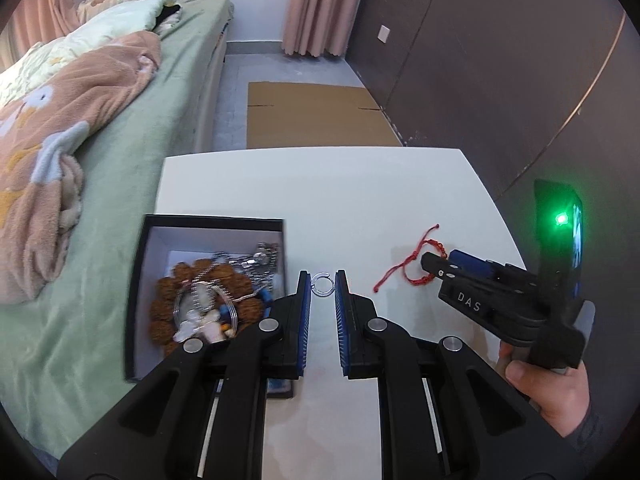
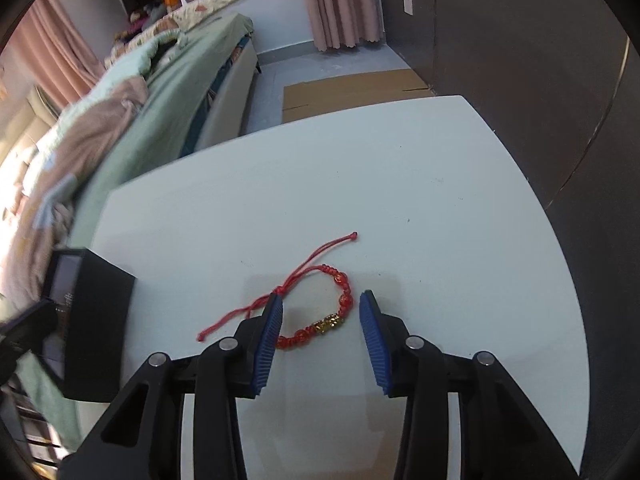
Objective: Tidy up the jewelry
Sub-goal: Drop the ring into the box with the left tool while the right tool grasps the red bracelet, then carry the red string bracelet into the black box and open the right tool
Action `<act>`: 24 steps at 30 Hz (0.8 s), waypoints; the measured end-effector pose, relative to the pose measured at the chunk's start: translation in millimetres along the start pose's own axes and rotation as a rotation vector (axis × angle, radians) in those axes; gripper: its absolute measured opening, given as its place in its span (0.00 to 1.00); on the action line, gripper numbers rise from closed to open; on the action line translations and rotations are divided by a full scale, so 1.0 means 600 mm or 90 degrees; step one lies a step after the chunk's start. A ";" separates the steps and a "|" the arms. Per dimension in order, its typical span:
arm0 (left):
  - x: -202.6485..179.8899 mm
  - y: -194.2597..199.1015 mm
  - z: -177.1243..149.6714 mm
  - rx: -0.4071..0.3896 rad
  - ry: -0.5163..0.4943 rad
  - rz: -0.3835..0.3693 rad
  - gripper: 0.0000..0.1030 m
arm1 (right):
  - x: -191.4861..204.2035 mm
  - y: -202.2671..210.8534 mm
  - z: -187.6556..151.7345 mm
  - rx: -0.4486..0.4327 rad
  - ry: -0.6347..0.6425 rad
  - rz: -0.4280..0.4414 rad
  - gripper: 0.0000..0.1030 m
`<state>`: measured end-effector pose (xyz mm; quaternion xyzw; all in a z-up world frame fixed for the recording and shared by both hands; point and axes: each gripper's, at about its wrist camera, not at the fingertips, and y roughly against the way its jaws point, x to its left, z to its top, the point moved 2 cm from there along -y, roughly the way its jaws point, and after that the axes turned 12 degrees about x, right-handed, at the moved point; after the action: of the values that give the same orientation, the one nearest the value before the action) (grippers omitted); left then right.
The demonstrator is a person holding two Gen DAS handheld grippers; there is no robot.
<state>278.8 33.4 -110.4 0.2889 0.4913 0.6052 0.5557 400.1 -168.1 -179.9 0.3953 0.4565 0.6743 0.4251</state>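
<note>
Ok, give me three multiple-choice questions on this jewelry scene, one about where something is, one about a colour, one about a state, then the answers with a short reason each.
1. Where does the small clear ring lie?
A. Inside the black box
B. On the white table between the left gripper's fingers
C. On the bed

2. What colour is the cord of the beaded bracelet?
A. Red
B. Green
C. White

3. In what state is the right gripper?
A. Shut on the bracelet
B. Open, with the bracelet between its fingers
C. Shut on nothing

Answers:
1 B: the ring sits on the white table in the gap of the left gripper, beside the black box, not in it.
2 A: the cord and its loose tails are red.
3 B: its blue pads stand wide apart around the bracelet.
</note>
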 end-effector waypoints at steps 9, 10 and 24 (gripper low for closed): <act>0.056 0.040 -0.015 -0.018 0.033 0.008 0.12 | -0.004 0.009 -0.030 0.002 0.037 -0.060 0.09; 0.061 0.043 -0.017 -0.019 0.037 0.008 0.12 | -0.012 0.012 -0.034 0.006 0.032 -0.052 0.07; 0.111 0.072 -0.015 -0.037 0.064 -0.029 0.13 | -0.016 0.083 -0.054 -0.031 -0.016 0.084 0.06</act>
<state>239.9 99.0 -87.2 0.2306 0.5074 0.6204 0.5519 362.5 -197.1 -142.6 0.4223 0.4074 0.7068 0.3952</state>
